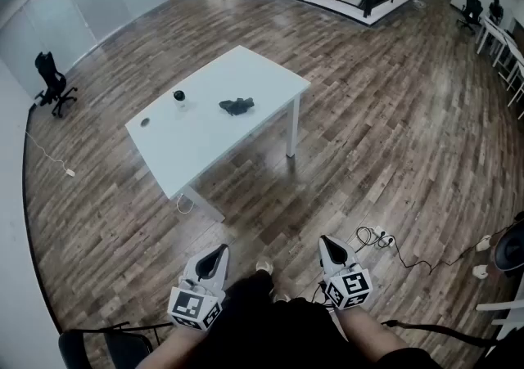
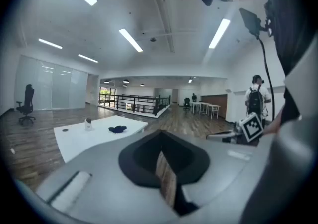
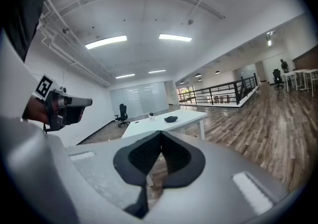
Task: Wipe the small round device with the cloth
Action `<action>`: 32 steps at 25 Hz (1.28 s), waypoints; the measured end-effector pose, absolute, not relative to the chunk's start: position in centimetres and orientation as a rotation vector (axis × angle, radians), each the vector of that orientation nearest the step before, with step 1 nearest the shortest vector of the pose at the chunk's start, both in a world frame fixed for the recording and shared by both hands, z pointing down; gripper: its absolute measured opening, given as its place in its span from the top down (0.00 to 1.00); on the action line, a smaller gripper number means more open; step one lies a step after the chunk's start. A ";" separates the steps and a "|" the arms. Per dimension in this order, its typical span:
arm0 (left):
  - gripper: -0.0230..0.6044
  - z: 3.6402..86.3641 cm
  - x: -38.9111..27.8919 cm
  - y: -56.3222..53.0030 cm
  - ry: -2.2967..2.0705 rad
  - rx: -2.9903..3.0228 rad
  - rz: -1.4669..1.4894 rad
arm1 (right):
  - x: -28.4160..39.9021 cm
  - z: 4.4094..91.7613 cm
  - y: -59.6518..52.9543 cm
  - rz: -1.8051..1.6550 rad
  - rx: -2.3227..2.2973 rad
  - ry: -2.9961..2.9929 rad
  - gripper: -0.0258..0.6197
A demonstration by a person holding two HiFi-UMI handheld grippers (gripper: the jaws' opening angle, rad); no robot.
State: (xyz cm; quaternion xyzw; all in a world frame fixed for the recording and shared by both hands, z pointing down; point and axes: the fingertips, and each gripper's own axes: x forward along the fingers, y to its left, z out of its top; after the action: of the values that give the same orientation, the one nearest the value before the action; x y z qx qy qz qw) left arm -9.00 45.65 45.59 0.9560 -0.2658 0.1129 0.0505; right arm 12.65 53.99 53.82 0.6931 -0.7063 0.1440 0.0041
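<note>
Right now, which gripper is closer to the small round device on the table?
Left. The left gripper is almost straight below the device in the head view, far short of the table; the right gripper is as far back and farther to the side.

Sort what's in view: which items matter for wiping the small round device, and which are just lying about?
For the job:
- small round device
- dark cloth, lying beside it, not touching
- white table that both sit on

Lying about:
- small flat disc near the table's edge
- office chair by the wall
- cables on the floor
</note>
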 end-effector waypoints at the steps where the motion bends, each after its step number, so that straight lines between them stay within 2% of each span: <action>1: 0.96 45.6 -9.0 45.2 -0.816 2.908 0.340 | 12.7 53.8 53.6 0.437 2.170 -2.212 0.96; 16: 0.96 44.8 -2.5 34.7 -0.665 3.004 0.340 | 18.7 53.8 47.9 0.422 2.314 -2.070 0.96; 24: 0.96 45.1 2.0 27.1 -0.511 3.020 0.372 | 20.2 53.3 41.3 0.444 2.356 -2.003 0.96; 32: 0.96 44.4 5.3 18.8 -0.461 3.049 0.261 | 22.6 51.2 33.0 0.348 2.350 -1.971 0.96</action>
State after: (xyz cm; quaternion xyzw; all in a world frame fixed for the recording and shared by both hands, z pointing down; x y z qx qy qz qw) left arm 5.31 18.83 44.45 0.9850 -0.1490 0.0844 0.0232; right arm 22.56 33.04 51.20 0.7610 -0.6383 0.1127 0.0272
